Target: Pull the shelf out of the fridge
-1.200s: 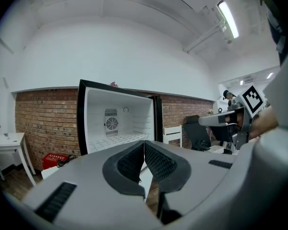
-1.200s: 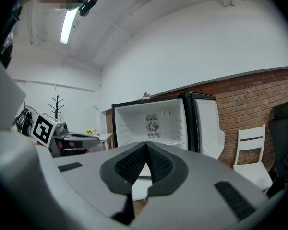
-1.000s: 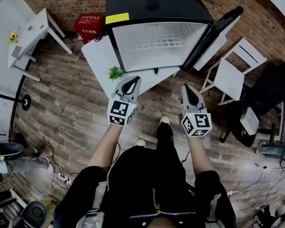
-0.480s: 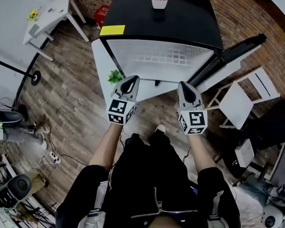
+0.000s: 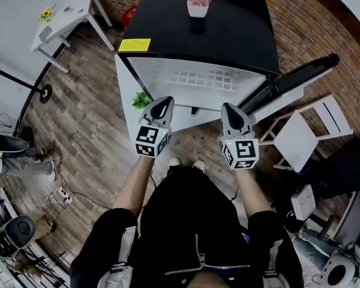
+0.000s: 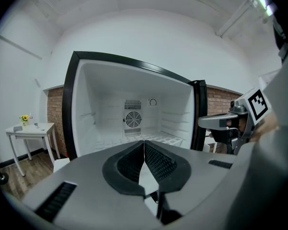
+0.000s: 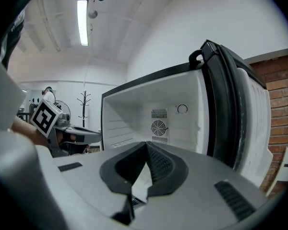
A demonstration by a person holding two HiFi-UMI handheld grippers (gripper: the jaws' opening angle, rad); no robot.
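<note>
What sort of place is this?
Probably a lab or studio set, not a kitchen: an open fridge by a brick wall, a power strip and loose cables on the wood floor.

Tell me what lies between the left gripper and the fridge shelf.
Nothing: in the left gripper view the stretch from the left gripper to the shelf is bare.
</note>
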